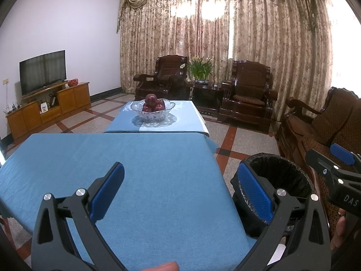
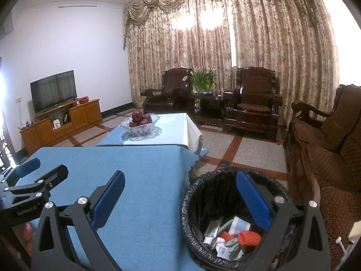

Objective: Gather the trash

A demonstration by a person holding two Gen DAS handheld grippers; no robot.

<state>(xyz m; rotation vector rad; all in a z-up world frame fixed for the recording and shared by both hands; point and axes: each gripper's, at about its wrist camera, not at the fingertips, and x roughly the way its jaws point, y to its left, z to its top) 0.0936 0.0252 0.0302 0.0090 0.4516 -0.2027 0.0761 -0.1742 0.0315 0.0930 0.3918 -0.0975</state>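
Trash: sitting in the bin (image 2: pixel 227 194) already, a tube (image 2: pixel 211 230), some orange mesh netting (image 2: pixel 249 237), crumpled paper with a barcode (image 2: pixel 223 248) and other bits piling up at the bottom of the black liner.
Bin spot: standing on the floor just beside the right edge of the near table (image 1: pixel 140 169), between it and the wooden sofa (image 2: pixel 327 140).
Left gripper (image 1: pixel 180 194): hanging over the blue cloth with its jaws spread wide, carrying nothing.
Right gripper (image 2: pixel 180 198): also gaping wide and empty, hovering over the table's corner and the bin's rim, so one finger is showing against the liner.
Table check: I'm not seeing any litter lying on the blue cloth in either view, just bare fabric.
Further back: a glass bowl of apples (image 1: pixel 153 109) is sitting on the second table, and that's clearly not trash.
Step in hand: I'm guessing the job is wrapping up, or they're scanning for leftovers.
Next move: probably looking around for anything missed on the floor or far table, which neither camera is showing clearly; if nothing turns up, it's done.
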